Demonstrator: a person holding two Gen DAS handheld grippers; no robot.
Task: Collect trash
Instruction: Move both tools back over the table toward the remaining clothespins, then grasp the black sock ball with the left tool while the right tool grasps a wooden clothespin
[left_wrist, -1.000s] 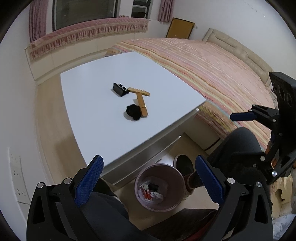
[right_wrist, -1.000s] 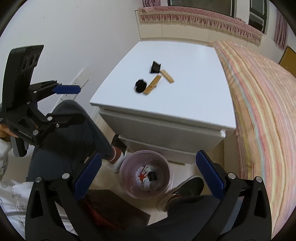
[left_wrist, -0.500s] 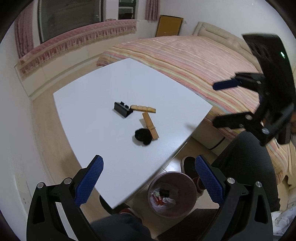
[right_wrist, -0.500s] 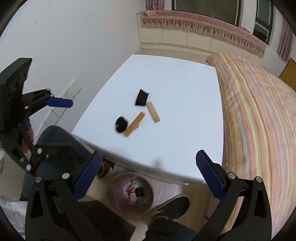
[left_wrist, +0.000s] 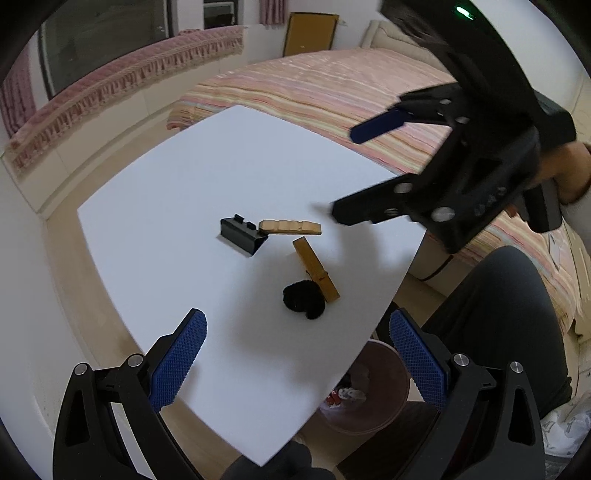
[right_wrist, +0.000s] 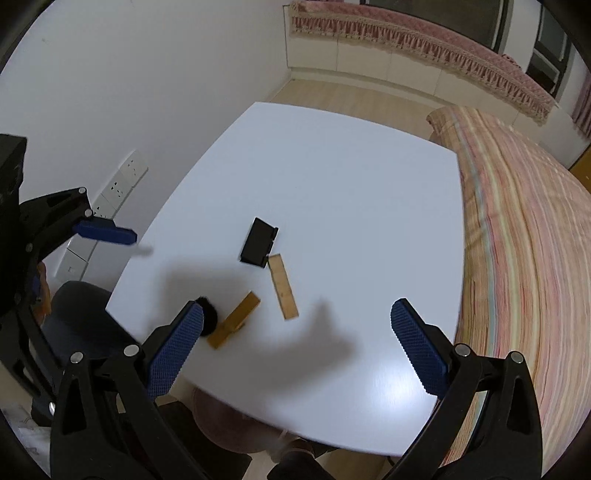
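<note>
Grippers hover over the white table (left_wrist: 155, 206), left gripper (left_wrist: 297, 354) and right gripper (right_wrist: 297, 339) both spread wide and empty. Below the near edge sits the bin (left_wrist: 373, 402) (litter inside). On the table lie a fuzzy ball (left_wrist: 304, 299), touching one wooden strip (left_wrist: 316, 269); farther, a second strip (left_wrist: 290, 226) beside a black clip (left_wrist: 242, 236).

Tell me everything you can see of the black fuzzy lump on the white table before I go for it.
The black fuzzy lump is a small, rounded, matte clump that looks like fluff or hair; what it really is cannot be told. It lies flat on the white table near the edge closest to the grippers, touching the lower end of a wooden stick. In the right wrist view it is partly hidden behind one blue finger. Nothing grips it; both grippers are open and apart from it.
</note>
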